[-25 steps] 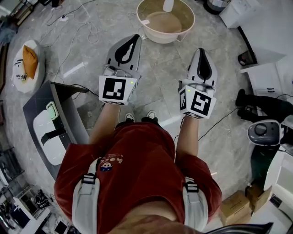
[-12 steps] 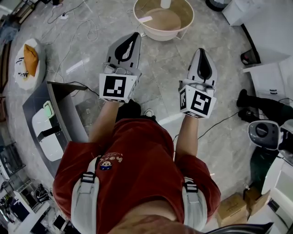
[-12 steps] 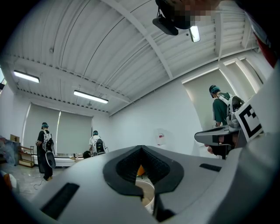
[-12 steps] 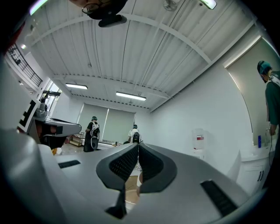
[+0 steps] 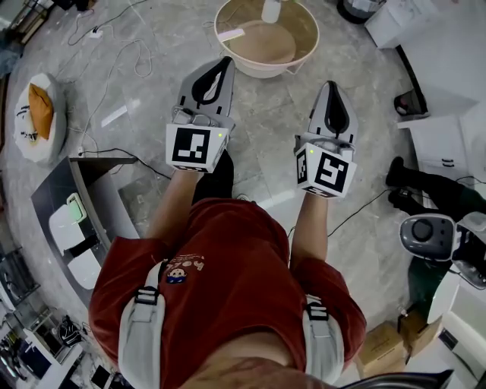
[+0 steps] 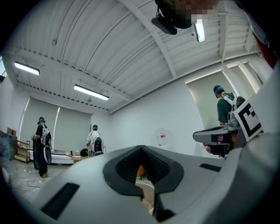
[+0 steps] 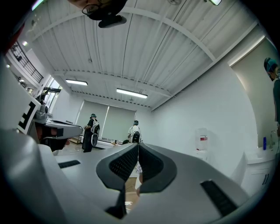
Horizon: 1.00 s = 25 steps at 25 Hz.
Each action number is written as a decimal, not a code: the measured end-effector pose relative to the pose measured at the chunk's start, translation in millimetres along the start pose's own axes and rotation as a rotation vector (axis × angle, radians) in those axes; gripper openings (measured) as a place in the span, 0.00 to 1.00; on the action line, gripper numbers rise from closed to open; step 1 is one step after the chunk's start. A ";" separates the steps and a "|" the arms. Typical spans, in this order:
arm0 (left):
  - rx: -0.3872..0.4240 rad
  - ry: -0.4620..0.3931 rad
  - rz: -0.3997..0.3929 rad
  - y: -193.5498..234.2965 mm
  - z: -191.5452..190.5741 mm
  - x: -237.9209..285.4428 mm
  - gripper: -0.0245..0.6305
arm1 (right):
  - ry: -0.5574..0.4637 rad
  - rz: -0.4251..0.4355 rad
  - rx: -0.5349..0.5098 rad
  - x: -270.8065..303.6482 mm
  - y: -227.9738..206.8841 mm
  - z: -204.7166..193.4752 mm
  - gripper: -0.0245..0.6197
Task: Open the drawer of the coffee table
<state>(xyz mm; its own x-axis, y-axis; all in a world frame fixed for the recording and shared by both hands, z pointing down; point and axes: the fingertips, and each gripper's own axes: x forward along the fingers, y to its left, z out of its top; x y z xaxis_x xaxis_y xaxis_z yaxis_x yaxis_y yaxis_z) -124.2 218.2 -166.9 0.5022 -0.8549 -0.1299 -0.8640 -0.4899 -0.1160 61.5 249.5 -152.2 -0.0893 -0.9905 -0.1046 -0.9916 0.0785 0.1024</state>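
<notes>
A round beige coffee table (image 5: 307,45) with a raised rim stands on the floor at the top of the head view; a white bottle (image 5: 271,9) and a pink item (image 5: 230,35) lie on it. No drawer shows. My left gripper (image 5: 227,62) is held level, its tip just short of the table's near rim, jaws shut with nothing between them. My right gripper (image 5: 332,85) sits alongside it to the right, also shut and empty. The left gripper view shows the closed tips (image 6: 141,148) against a far white wall. In the right gripper view the right gripper (image 7: 138,144) has its tips meeting too.
A grey open cabinet (image 5: 91,190) stands at the left, a white bag (image 5: 30,114) with an orange thing beyond it. Cables (image 5: 114,45) trail over the marble floor. White furniture (image 5: 444,137), a person's dark legs (image 5: 425,186) and a grey device (image 5: 425,235) crowd the right. People stand far off.
The person has stepped forward: the grey cabinet and white bag have slid back and left, and the table's near rim is closer to both grippers. Both grippers stay shut, side by side.
</notes>
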 end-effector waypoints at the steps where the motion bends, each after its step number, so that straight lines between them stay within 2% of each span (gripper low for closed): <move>1: -0.005 -0.002 -0.004 9.8 -3.5 11.1 0.06 | 0.004 -0.004 -0.004 14.0 1.8 -2.1 0.07; 8: -0.018 0.003 -0.033 91.3 -30.6 103.5 0.06 | 0.045 -0.002 -0.035 134.3 26.3 -15.5 0.07; 12: -0.037 0.076 -0.061 135.3 -48.9 151.2 0.06 | 0.061 -0.010 -0.040 202.9 39.8 -19.0 0.07; 16: -0.065 0.091 -0.071 171.3 -66.9 191.6 0.06 | 0.091 -0.018 -0.050 255.1 51.6 -29.4 0.07; 20: -0.065 0.097 -0.075 180.1 -84.7 228.5 0.06 | 0.116 -0.020 -0.033 287.6 43.2 -47.9 0.07; 25: -0.054 0.125 -0.059 162.6 -116.0 259.5 0.06 | 0.145 0.000 -0.004 308.6 16.2 -82.1 0.07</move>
<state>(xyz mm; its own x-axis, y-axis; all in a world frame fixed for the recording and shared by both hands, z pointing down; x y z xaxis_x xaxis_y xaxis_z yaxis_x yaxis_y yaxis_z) -138.4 -103.1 -105.2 0.5471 -0.8371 -0.0007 -0.8353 -0.5458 -0.0662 25.5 -64.2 -101.6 -0.0746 -0.9965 0.0391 -0.9912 0.0784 0.1066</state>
